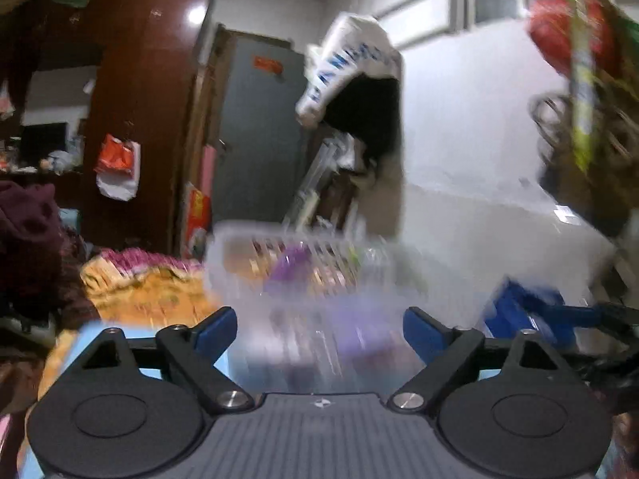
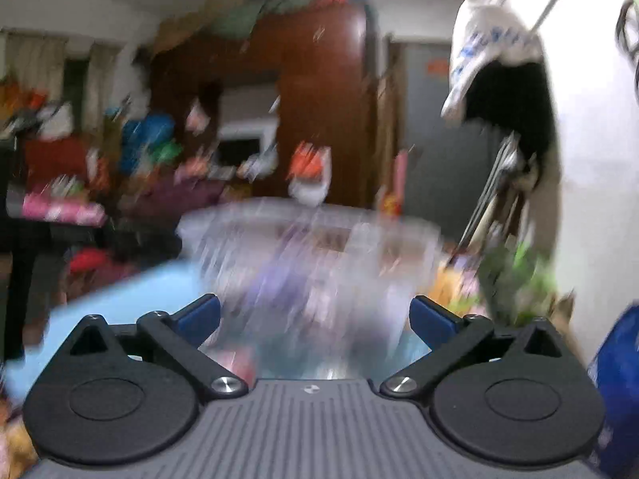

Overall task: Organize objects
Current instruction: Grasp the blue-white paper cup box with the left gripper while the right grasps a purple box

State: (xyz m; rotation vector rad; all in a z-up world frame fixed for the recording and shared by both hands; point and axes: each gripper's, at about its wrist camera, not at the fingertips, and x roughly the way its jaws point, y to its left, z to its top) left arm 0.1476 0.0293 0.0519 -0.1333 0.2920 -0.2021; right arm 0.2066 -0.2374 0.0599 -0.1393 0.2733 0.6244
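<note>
Clear plastic bin [image 1: 295, 263], boxy and thin-walled, smeared by motion blur, with purple and pinkish packets inside too blurred to name; sits just ahead of both grippers on a pale blue surface [image 2: 120, 295]. Left gripper [image 1: 319, 329] spread wide, blue pads clear of the bin, nothing pinched. Right gripper [image 2: 315, 319] likewise splayed, empty. Left of the bin, rumpled orange patterned bedding [image 1: 147, 291]. Behind the bin, a glossy dark red-brown wardrobe [image 1: 147, 92] and a flat grey door [image 1: 259, 127]. Right of the bin, a smooth white wall [image 1: 471, 127] with a floppy white printed bag [image 1: 351, 64] hanging over something black.
</note>
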